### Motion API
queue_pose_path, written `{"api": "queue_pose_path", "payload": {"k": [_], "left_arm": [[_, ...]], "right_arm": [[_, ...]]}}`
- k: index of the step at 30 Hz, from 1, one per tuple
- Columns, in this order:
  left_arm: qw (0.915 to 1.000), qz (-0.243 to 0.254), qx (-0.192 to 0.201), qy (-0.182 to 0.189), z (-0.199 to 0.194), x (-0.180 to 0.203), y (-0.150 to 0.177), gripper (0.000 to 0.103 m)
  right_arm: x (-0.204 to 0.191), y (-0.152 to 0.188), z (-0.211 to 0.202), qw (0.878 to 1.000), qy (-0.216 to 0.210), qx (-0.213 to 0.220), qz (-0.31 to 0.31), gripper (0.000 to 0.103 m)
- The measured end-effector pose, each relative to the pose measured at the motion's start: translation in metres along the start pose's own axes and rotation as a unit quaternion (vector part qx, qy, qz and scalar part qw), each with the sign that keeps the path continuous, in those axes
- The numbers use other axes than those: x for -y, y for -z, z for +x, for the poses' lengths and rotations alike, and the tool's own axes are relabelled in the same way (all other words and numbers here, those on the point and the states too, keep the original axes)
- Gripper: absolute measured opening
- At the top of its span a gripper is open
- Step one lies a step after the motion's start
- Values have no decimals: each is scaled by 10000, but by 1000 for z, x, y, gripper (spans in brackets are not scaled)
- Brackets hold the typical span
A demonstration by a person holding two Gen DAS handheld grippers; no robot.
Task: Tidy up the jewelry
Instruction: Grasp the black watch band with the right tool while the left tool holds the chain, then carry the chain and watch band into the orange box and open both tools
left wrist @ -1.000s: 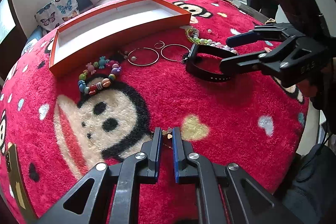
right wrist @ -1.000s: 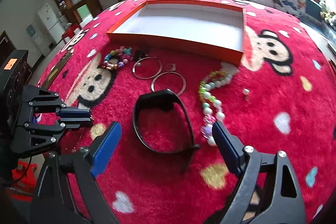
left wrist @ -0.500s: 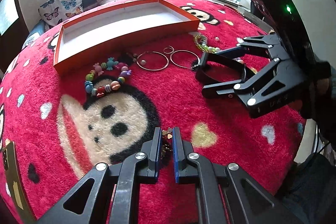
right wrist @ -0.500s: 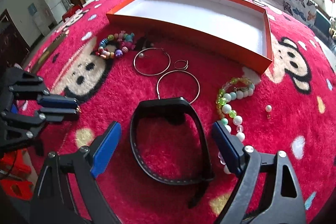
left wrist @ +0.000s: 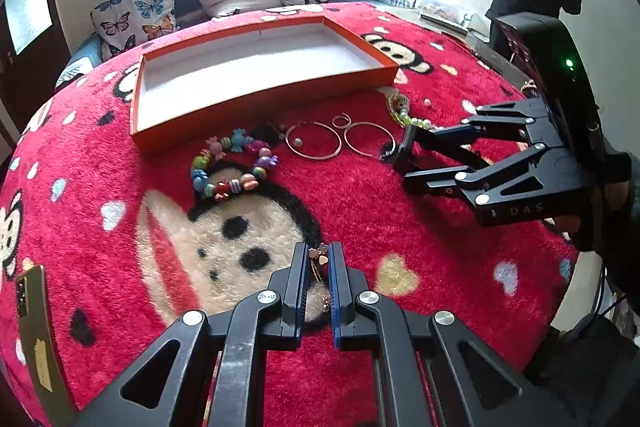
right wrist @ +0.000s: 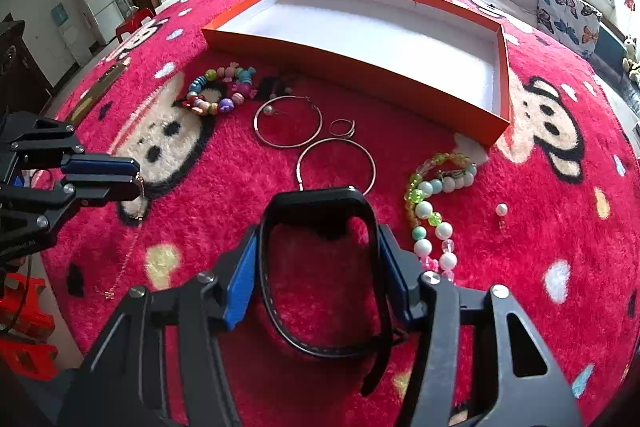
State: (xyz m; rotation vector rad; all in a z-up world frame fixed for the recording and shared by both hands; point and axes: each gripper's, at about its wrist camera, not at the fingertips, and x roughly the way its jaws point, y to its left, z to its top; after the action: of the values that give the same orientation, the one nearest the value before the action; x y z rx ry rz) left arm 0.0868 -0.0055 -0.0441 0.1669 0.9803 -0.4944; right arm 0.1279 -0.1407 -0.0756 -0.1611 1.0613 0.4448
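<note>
1. I am at the pick-up step, with a piece taken in each hand and nothing in the tray yet. Nearest to me, my right gripper [right wrist: 318, 269] has just been closing its fingers and they now press on both sides of the black looped wristband with a flat face [right wrist: 320, 227]. The blue pads sit against the band's two long sides, the flat face juts forward past the tips, and the strap's tail hangs back under the fingers.

2. My left gripper [left wrist: 318, 269] has its fingers nearly together, pinched on a thin gold chain with small heart charms [left wrist: 319, 259]. The charms show right at the tips. In the right wrist view the chain trails down onto the red plush monkey-print blanket [right wrist: 520, 287], so I judge it not yet fully lifted.

3. Just past the wristband lie a green and white bead bracelet [right wrist: 430, 203] and a loose white pearl earring [right wrist: 501, 210], then two large thin metal hoops [right wrist: 287, 123], one small ring [right wrist: 342, 128] and a multicoloured candy-bead bracelet [right wrist: 218, 91].

4. Farthest is the shallow orange tray with a white lining [right wrist: 360, 27], empty and well apart from both grippers. Next I need to raise both pieces clear, the chain high enough not to drag, then carry them over the near wall and release inside.
</note>
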Motion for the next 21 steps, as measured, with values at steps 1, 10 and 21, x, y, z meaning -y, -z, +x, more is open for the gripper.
{"api": "queue_pose_path", "payload": {"k": [1,10,21], "left_arm": [[10000,-15,26,-17,-3,-1,-1,10],[9992,-47,385,-84,-40,-3,-17,10],[9942,141,1014,-340,-97,-9,-83,10]], "right_arm": [[1,0,-3,10000,-11,33,42,55],[0,-10,-28,9992,-241,289,139,55],[0,-46,-62,9971,-431,612,141,55]]}}
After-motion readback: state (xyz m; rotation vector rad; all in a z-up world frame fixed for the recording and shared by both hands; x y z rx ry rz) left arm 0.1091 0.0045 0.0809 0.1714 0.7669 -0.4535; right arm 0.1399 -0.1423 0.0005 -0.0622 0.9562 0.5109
